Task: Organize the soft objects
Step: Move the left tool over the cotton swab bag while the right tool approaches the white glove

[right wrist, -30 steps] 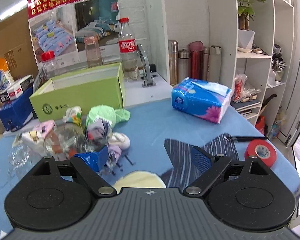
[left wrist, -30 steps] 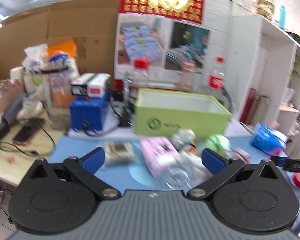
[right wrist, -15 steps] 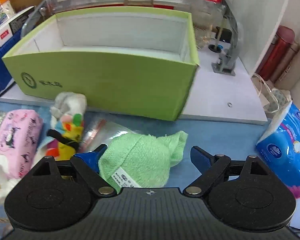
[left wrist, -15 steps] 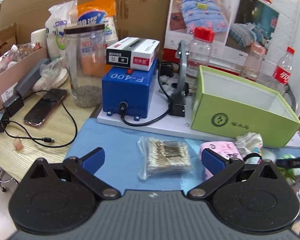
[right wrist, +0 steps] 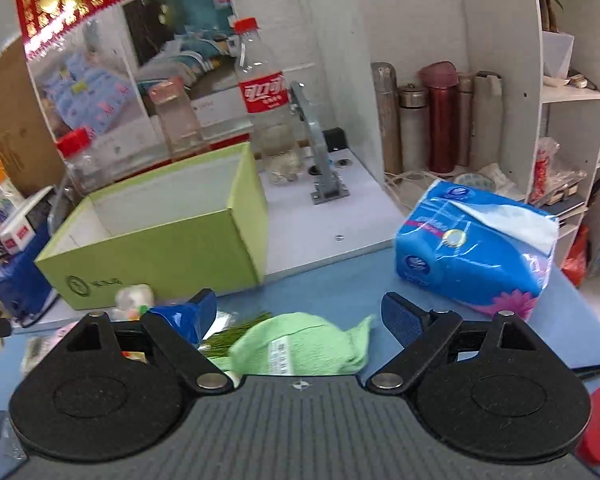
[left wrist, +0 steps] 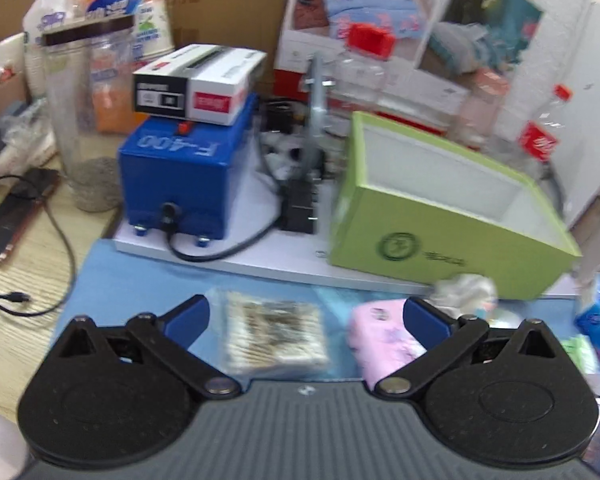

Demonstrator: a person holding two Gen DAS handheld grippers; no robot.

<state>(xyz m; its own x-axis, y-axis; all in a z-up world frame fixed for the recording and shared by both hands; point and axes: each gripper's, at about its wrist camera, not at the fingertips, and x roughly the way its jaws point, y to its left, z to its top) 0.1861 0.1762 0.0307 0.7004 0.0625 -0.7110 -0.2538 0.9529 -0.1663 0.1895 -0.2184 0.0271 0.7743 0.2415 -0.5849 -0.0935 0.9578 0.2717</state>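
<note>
Right hand-held gripper (right wrist: 296,316) is spread wide w/ nothing pinched; green cloth (right wrist: 300,346) lies on the blue bench (right wrist: 340,284) between its fingers, close in. Left hand-held gripper (left wrist: 306,318) is also spread, over a cotton-swab packet (left wrist: 274,330), w/ a pink pouch (left wrist: 384,338) at its right finger. Just beyond, a small plush toy (right wrist: 134,298) sits against the green box (right wrist: 160,236), which stands open-topped on a white board. Blue tissue pack (right wrist: 476,246) is to the right; blue F-400 unit (left wrist: 184,178) to the left.
</note>
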